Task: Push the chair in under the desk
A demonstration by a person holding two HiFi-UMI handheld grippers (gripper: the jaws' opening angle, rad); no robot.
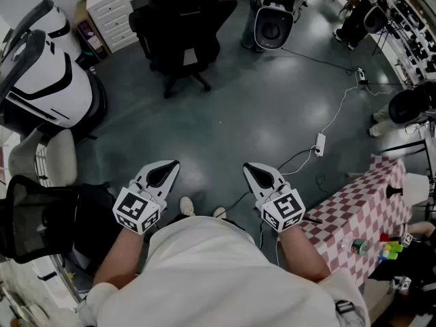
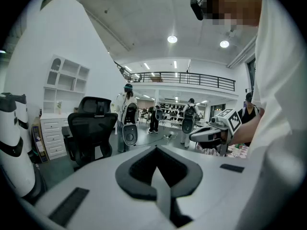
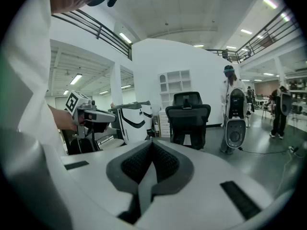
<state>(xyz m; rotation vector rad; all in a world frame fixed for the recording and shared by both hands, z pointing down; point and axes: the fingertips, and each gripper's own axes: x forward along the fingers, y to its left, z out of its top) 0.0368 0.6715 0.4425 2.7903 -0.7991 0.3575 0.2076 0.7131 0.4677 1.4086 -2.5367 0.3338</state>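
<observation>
Task object: a black office chair point(image 1: 182, 29) with a high back and a star base stands on the grey floor point(image 1: 238, 121) at the far side of the room, near a white bench with drawers point(image 1: 116, 5). It is seen well apart from both grippers.
Chair position: the base is fully visible on open floor, so the chair is judged not yet pushed in.
Left gripper: the left gripper point(image 1: 167, 166) is held low in front of the body. In its own view its jaws are together with nothing between them.
Right gripper: the right gripper point(image 1: 251, 169) is held level with the left. Its jaws are likewise closed and nothing is clamped.
Step in hand: the approach is judged to be in hand, as no contact with the chair has been made.
Next move: the floor must be crossed and both closed grippers set against the chair back or seat edge. A straight push toward the bench is then required.
Obstruction: a white power strip point(image 1: 319, 142) and its cable lie on the floor to the right, off the direct line.
Surroundings: a pink-and-white checked cloth point(image 1: 368, 196) is noted at the right.
Writing: no brand or legible text is found. Only black-and-white square markers are seen on the gripper cubes.
</observation>
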